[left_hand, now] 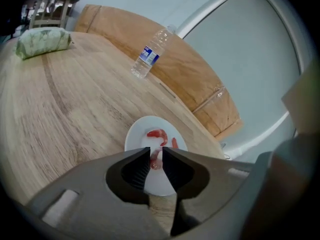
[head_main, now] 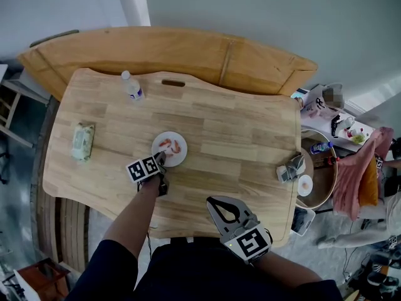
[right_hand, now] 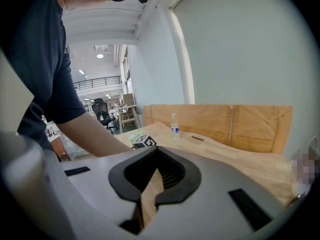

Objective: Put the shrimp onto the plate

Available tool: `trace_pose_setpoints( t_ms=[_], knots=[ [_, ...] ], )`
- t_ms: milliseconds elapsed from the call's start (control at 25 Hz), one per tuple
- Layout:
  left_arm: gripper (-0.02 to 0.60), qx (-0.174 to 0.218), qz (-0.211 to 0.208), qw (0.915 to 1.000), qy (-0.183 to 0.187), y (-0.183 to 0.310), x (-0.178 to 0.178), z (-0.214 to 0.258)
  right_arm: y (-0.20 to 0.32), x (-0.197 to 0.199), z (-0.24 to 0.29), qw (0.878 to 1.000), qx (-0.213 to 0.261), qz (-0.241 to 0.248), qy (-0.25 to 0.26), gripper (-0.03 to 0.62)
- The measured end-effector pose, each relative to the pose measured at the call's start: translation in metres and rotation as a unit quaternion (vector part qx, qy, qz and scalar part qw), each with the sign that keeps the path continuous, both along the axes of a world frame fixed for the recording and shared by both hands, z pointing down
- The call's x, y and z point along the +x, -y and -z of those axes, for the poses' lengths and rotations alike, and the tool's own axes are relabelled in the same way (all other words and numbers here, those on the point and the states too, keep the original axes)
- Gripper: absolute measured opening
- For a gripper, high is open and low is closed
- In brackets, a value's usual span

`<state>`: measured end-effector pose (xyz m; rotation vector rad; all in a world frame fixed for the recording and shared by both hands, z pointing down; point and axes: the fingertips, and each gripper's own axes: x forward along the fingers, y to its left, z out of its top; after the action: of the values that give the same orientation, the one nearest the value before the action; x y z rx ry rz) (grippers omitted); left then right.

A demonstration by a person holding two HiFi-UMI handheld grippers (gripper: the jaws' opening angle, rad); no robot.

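**Head view.** The left hand-held gripper (head_main: 160, 159) is reaching over the near rim of the white plate (head_main: 182, 157). The plate is sitting on the wooden counter (head_main: 238, 130) and carrying red shrimp (head_main: 171, 145). The right hand-held gripper (head_main: 217, 203) is hanging by the counter's near edge, well apart from the plate. A water bottle (head_main: 132, 86) is standing near the far edge, and a wipes pack (head_main: 82, 140) is lying at the left.

**Left gripper view.** The jaws are pinching one pale shrimp (left_hand: 156, 162) over the plate (left_hand: 132, 137). Two more are lying just beyond the tips.

**Right gripper view.** The jaws are pressing together, holding nothing.
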<state>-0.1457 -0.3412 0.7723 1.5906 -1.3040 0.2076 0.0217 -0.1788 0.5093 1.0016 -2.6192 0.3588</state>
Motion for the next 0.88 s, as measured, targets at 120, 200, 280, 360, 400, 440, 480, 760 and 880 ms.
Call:
trace_pose_setpoints(
  t_ms=[120, 200, 280, 360, 400, 440, 480, 760, 880],
  knots=[
    [0.083, -0.008, 0.011, 0.9996, -0.025, -0.002, -0.002, -0.001, -0.002, 0.0, -0.002, 1.0, -0.003, 0.001, 0.0, 0.009],
    [0.091, -0.02, 0.021, 0.9972, -0.069, -0.002, 0.002, -0.001, -0.003, 0.002, -0.004, 1.0, 0.0, 0.005, -0.013, 0.009],
    [0.114, -0.029, 0.017, 0.9949, -0.095, 0.001, 0.011, 0.0, -0.005, 0.001, -0.005, 1.0, -0.001, 0.006, -0.013, 0.009],
    [0.115, -0.032, -0.005, 0.9968, -0.073, 0.003, 0.018, 0.0, -0.006, 0.0, -0.005, 1.0, -0.004, 0.005, -0.002, 0.009],
    [0.114, -0.033, -0.017, 0.9979, -0.053, 0.003, 0.02, -0.001, -0.006, -0.001, -0.005, 1.0, -0.004, 0.005, 0.0, 0.009],
    [0.115, -0.032, -0.028, 0.9986, -0.032, 0.002, 0.021, -0.001, -0.007, -0.001, -0.004, 1.0, -0.003, 0.004, 0.001, 0.009],
    [0.114, -0.03, -0.04, 0.9987, -0.009, 0.001, 0.021, -0.002, -0.007, 0.0, -0.004, 1.0, -0.002, 0.003, 0.0, 0.009],
    [0.114, -0.006, -0.16, 0.9719, 0.173, -0.013, 0.02, -0.005, -0.008, 0.005, -0.002, 1.0, 0.0, -0.003, -0.001, 0.009],
    [0.114, -0.003, -0.163, 0.969, 0.185, -0.014, 0.016, -0.007, -0.011, 0.006, -0.001, 1.0, 0.0, -0.001, 0.0, 0.009]
  ],
)
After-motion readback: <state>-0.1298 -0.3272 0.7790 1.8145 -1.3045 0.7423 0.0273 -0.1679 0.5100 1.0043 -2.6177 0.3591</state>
